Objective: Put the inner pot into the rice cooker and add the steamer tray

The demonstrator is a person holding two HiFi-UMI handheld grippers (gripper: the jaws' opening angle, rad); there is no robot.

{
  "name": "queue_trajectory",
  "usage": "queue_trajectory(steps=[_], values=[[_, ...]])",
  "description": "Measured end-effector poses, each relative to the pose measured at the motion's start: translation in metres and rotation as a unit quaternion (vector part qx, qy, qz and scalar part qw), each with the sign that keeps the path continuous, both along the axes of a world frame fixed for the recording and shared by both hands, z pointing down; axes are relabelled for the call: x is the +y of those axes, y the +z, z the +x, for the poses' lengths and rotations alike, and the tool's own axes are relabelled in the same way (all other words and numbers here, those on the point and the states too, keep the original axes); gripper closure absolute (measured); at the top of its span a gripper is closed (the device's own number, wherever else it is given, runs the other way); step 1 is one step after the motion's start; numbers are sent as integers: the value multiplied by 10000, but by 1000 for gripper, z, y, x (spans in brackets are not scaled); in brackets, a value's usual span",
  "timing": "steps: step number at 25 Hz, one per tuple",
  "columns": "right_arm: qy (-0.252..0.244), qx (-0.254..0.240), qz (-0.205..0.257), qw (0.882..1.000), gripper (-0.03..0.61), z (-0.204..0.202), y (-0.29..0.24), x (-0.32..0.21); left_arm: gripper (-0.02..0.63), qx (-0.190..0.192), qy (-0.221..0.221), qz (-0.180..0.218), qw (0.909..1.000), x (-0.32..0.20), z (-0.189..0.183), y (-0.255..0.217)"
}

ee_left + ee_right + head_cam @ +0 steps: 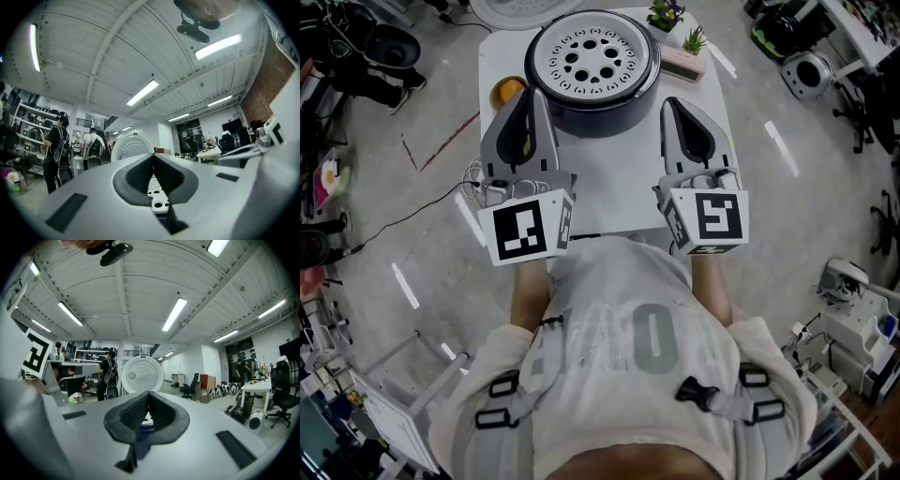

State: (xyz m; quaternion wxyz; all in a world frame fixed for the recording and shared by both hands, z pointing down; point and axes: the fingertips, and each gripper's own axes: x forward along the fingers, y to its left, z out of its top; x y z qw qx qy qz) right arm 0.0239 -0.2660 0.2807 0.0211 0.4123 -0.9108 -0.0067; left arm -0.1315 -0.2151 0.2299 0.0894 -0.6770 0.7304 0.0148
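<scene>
- Well, in the head view my forearms reach forward side by side over the white square table (619, 202). My left gripper (536, 101) and right gripper (673, 105) point away from me, flanking the near side of the round dark rice cooker (602, 120). The white perforated steamer tray (592, 58) lies flat in its top, holes up. Bare tabletop lies below both.
- Left gripper view: jaws pressed together, empty, with the tray's holes just beyond the tips.
- Right gripper view: jaws together, empty; a round white lid (142, 375) stands upright ahead.

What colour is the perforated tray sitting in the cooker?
The perforated tray is white, set in the dark rice cooker; clearest in the head view.
</scene>
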Motion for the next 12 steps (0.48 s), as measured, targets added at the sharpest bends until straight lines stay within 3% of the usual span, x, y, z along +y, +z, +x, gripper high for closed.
queue_trajectory(steps=[3,12], values=[[-23,28,-215,9998,572,-2,13,2,592,88,-28,-90,9999,-4,-2,5],[-22,101,-190,9998,572,-4,12,-5,592,25,44,-229,9997,-13,-2,16]])
